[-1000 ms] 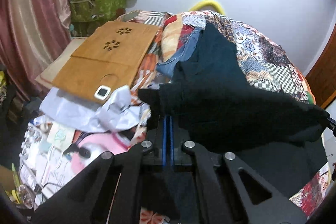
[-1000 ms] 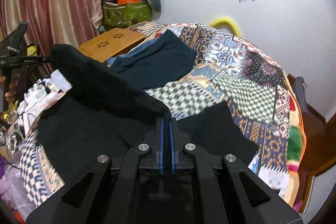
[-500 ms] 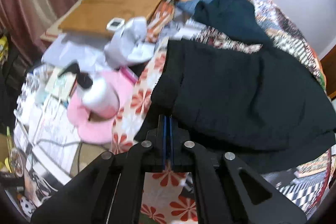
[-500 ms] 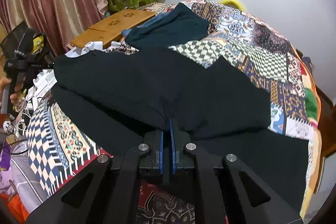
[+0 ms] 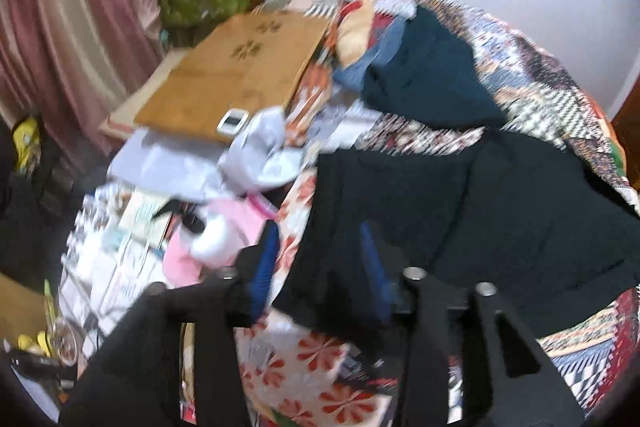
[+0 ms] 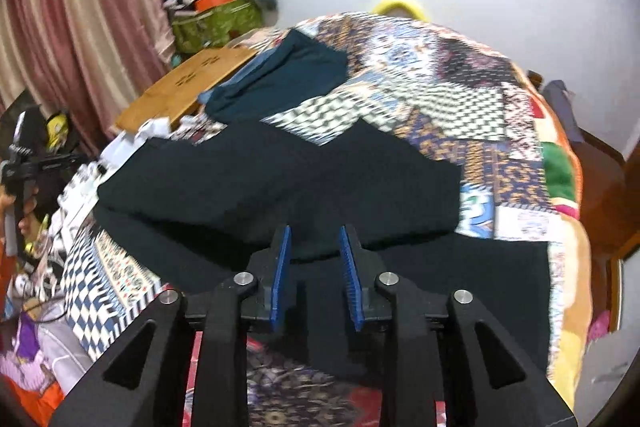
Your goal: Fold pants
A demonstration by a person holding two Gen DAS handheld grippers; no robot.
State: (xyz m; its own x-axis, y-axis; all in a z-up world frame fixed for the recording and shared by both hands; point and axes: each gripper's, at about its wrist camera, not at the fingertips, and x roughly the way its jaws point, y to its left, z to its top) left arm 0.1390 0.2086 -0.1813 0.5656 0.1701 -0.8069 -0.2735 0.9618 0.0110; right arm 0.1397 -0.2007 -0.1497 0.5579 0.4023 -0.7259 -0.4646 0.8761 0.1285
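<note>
The black pants (image 6: 304,183) lie folded over on the patchwork bedspread (image 6: 472,99), one layer on top of another. They also show in the left wrist view (image 5: 472,223). My left gripper (image 5: 320,259) is open, its blue pads apart at the pants' left edge, holding nothing. My right gripper (image 6: 314,251) is open just above the pants' near fold, holding nothing. The left gripper also shows at the far left of the right wrist view (image 6: 24,163).
A dark teal garment (image 6: 288,79) and a blue one lie further back on the bed. A wooden lap tray (image 5: 236,67) sits at the bed's left side. White paper, a pink item (image 5: 224,239) and clutter lie left of the pants.
Both grippers brought the lifted pants edge down onto the bed, then opened and let go of it. Both have since pulled back slightly.
</note>
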